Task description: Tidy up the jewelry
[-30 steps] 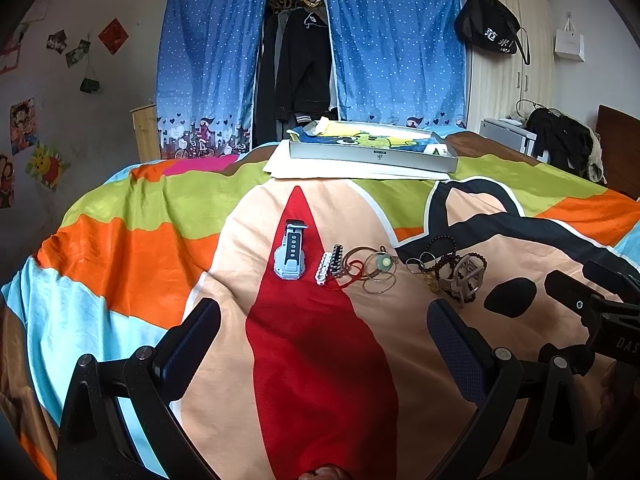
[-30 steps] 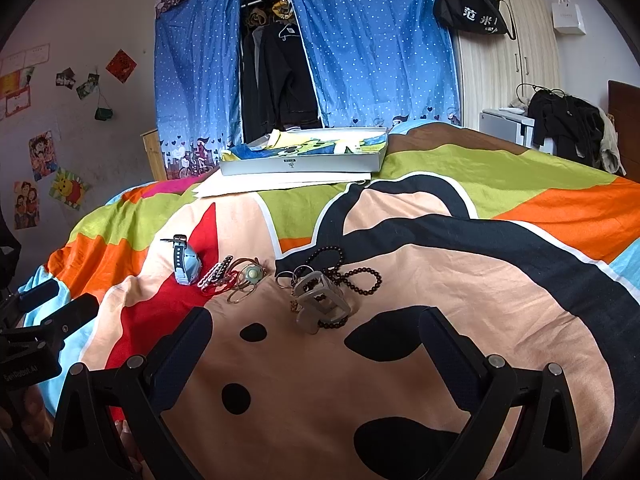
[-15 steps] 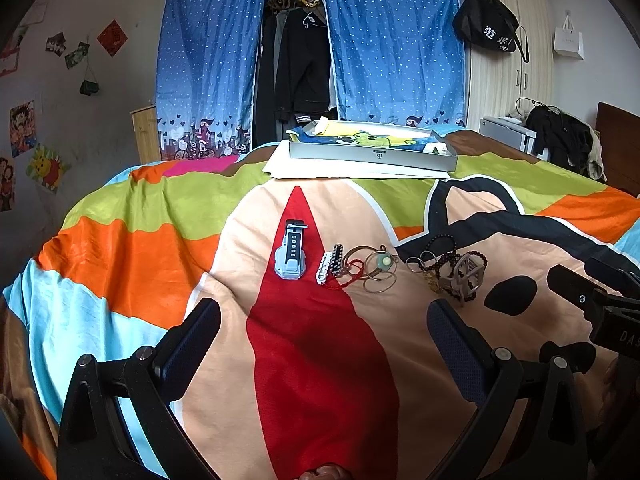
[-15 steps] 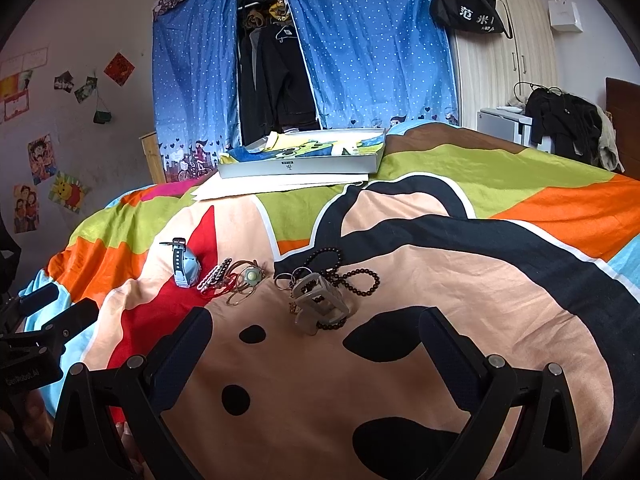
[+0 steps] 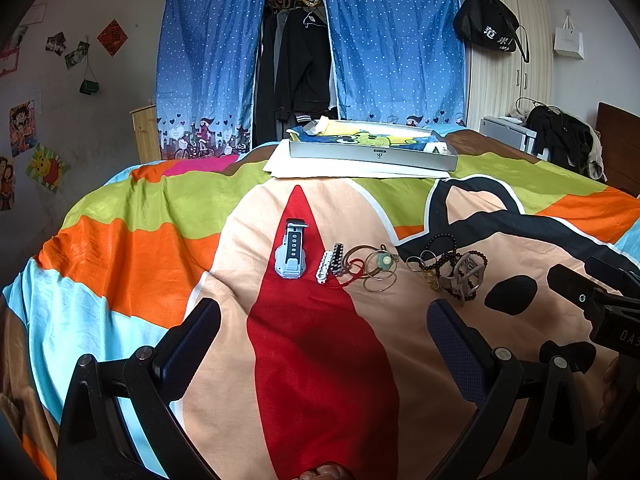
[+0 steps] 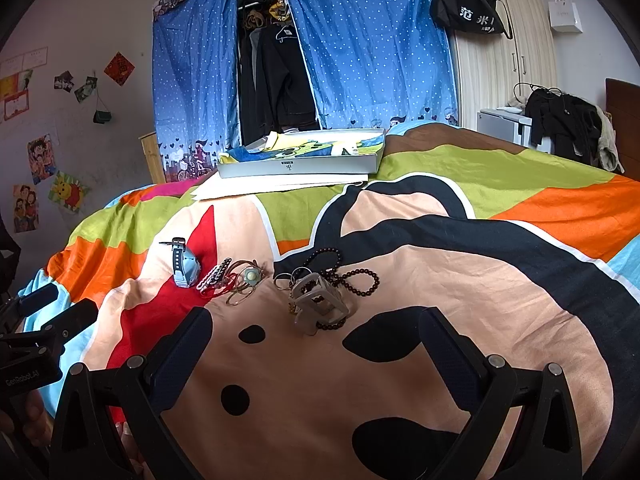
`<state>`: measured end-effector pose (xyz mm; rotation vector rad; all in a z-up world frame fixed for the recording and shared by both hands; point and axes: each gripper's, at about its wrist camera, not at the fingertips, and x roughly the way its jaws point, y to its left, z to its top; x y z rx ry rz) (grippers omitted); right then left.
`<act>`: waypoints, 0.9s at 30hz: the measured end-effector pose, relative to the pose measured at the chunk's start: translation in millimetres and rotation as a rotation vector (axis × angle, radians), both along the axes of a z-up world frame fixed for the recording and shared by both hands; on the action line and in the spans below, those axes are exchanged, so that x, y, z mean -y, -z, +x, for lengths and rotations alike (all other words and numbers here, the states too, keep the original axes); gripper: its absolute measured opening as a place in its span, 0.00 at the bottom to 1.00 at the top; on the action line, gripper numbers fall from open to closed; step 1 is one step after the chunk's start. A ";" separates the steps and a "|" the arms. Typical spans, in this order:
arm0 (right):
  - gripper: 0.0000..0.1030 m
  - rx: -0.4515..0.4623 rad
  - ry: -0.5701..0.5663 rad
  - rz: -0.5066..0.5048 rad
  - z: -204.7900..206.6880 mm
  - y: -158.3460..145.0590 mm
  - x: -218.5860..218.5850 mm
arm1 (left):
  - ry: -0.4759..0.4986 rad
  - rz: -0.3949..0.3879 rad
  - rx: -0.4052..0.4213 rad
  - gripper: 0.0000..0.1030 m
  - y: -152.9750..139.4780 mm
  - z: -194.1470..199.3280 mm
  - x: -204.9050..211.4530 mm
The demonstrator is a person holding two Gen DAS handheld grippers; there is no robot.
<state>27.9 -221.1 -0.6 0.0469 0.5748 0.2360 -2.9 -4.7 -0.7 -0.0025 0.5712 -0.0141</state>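
The bed's bright cartoon-print bedspread point(image 5: 152, 264), banded in orange, green, black and peach with a red wedge, fills most of my sight. At its far edge sits a shallow grey cardboard box point(image 5: 372, 155) holding folded yellow and blue cloth, resting on white paper sheets point(image 5: 344, 169).

My left claw point(image 5: 324, 344) hovers low over the red wedge, its two black fingers spread wide with nothing between them. My right claw point(image 6: 316, 344) hangs just the same over the peach patch, fingers wide apart and empty.

The jewelry lies in a row across the middle of the spread, beyond both claws. From left: a pale blue plastic wristwatch point(image 5: 291, 255); just beside it a white and a black beaded bracelet point(image 5: 331, 265); then thin metal bangles with a red cord and a green stone point(image 5: 376, 268); then a grey plastic claw hair clip point(image 6: 318, 300) lying on a dark round-bead bracelet point(image 6: 362, 280), tangled with small rings.
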 end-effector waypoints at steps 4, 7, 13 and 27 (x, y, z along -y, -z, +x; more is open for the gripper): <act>1.00 0.001 0.000 0.000 -0.1 -0.1 -0.2 | -0.002 0.001 0.001 0.98 0.0 0.1 0.1; 1.00 0.001 0.000 -0.001 -0.3 -0.3 -0.3 | -0.002 -0.001 -0.001 0.98 -0.1 0.0 0.0; 1.00 0.000 0.004 0.002 -1.4 -1.8 0.3 | -0.002 -0.002 0.000 0.98 -0.3 -1.1 -0.7; 1.00 0.002 0.008 0.000 -2.2 -3.7 0.7 | -0.003 -0.002 -0.002 0.98 -0.1 -1.2 -0.4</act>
